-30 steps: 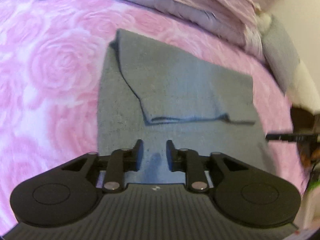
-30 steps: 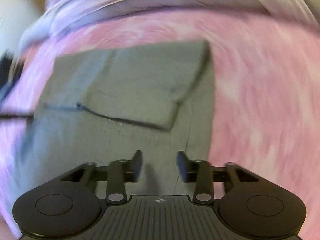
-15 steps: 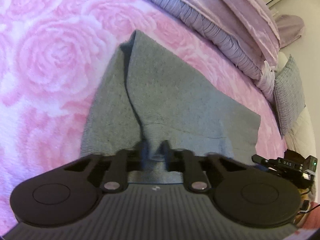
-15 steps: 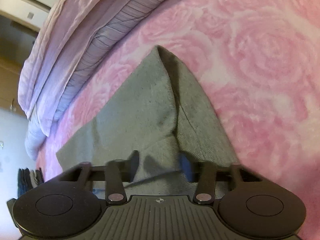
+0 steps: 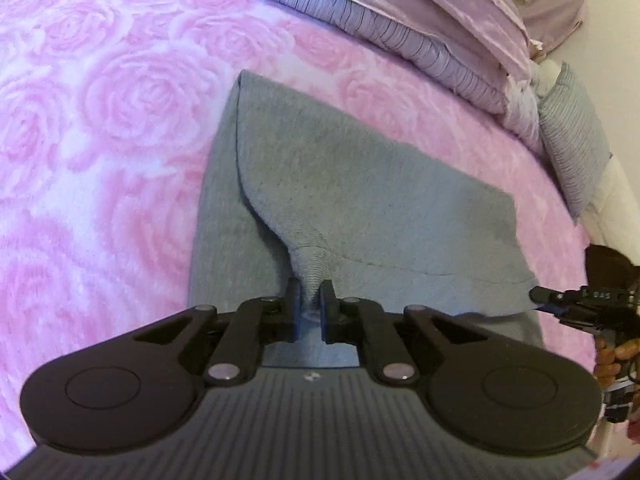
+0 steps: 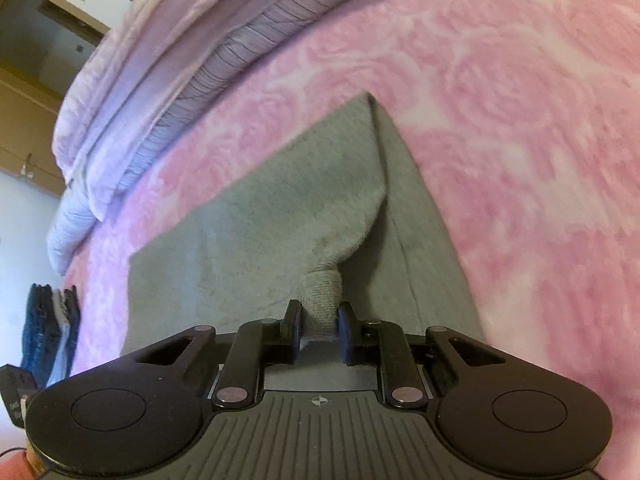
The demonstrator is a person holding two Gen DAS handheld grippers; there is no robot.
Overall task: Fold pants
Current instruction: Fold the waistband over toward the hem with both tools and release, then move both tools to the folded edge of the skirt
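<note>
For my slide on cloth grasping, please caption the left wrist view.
Left tongs shut on a ribbed corner of folded grey knit pants lying on a pink rose-patterned blanket.

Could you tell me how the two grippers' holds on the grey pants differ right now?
The left gripper pinches a narrow bunch of the pants; the right gripper holds a wider ribbed bunch, its jaws closing and further apart. Both lift a corner off the pink blanket.
</note>
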